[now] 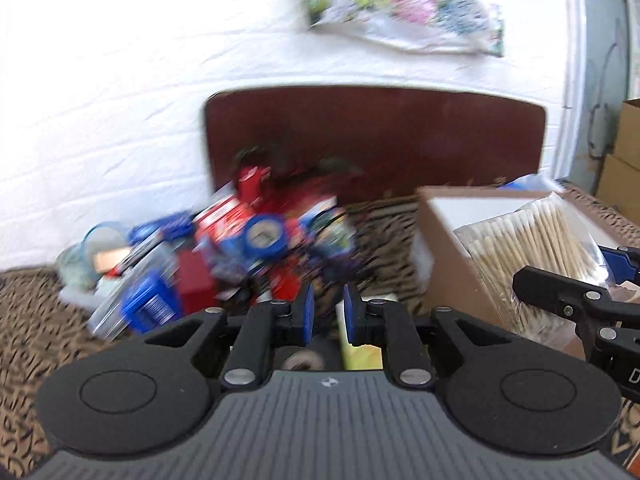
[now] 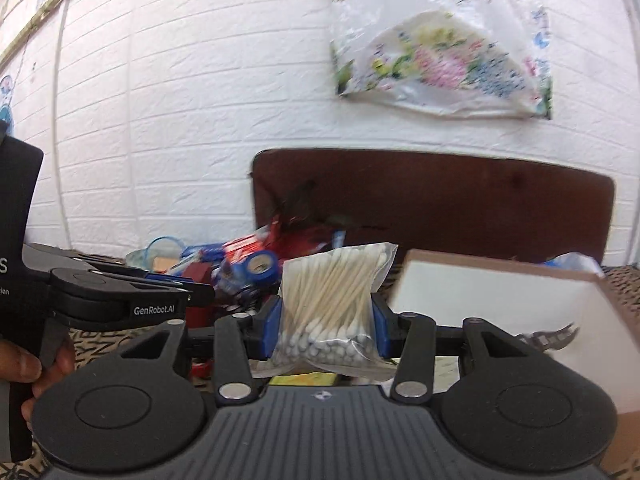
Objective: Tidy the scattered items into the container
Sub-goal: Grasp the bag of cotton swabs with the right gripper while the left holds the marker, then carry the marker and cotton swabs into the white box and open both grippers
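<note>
My right gripper (image 2: pixel 326 320) is shut on a clear bag of cotton swabs (image 2: pixel 334 292) and holds it in the air, just left of the open cardboard box (image 2: pixel 500 312). In the left wrist view the bag (image 1: pixel 532 256) hangs over the box (image 1: pixel 444 248). My left gripper (image 1: pixel 328 310) has its jaws close together with a narrow gap and nothing between them. It points at a blurred pile of scattered items (image 1: pixel 224 248): red and blue packets and a blue tape roll (image 1: pixel 264 236). The pile also shows in the right wrist view (image 2: pixel 240 264).
Everything lies on a tiger-stripe cloth (image 1: pixel 40 320). A dark brown board (image 1: pixel 376 136) stands against the white brick wall behind the pile. A floral bag (image 2: pixel 440 40) hangs on the wall. Brown cartons (image 1: pixel 624 152) are stacked at far right.
</note>
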A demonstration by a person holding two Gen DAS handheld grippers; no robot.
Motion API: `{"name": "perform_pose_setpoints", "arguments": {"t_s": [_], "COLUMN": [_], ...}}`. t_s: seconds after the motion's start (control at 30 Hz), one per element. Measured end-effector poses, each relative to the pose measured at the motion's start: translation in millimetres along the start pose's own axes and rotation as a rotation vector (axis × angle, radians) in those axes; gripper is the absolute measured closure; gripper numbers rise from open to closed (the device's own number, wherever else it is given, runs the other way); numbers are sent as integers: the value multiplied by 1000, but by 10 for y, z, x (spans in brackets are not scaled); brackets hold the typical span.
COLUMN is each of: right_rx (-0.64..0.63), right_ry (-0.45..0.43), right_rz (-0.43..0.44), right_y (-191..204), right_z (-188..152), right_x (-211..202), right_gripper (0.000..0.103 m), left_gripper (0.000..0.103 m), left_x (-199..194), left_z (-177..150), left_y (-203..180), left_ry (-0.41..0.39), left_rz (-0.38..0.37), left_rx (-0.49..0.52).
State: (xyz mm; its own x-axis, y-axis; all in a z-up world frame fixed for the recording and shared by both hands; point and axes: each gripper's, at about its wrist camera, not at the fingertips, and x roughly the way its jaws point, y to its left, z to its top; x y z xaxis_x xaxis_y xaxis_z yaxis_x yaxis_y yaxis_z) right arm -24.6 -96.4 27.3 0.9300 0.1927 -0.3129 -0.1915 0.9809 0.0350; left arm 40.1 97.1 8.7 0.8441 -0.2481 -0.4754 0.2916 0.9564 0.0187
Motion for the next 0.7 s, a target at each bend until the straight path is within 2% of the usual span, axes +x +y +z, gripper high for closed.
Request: {"name": "perform_pose_setpoints", "arguments": {"t_s": [0.33,0.53,0.7], "right_rx": [51,94,132], "right_ry": [-41,-32,-4], "right_rz": [-164,-238,-271], "right_y": [-908,-1360,-1635], "right_z": [180,109,-34], "right_x": [-228,-252,-195], "right_gripper": [59,59,59], "left_gripper": [85,85,85], "left_x": [269,449,621], "left_z": [393,413,409], "left_y": [-818,-1168,-1392], "left_ry": [-60,-44,-16], "left_rz": [-119,-173,-182], "left_rx": [99,127,151]}}
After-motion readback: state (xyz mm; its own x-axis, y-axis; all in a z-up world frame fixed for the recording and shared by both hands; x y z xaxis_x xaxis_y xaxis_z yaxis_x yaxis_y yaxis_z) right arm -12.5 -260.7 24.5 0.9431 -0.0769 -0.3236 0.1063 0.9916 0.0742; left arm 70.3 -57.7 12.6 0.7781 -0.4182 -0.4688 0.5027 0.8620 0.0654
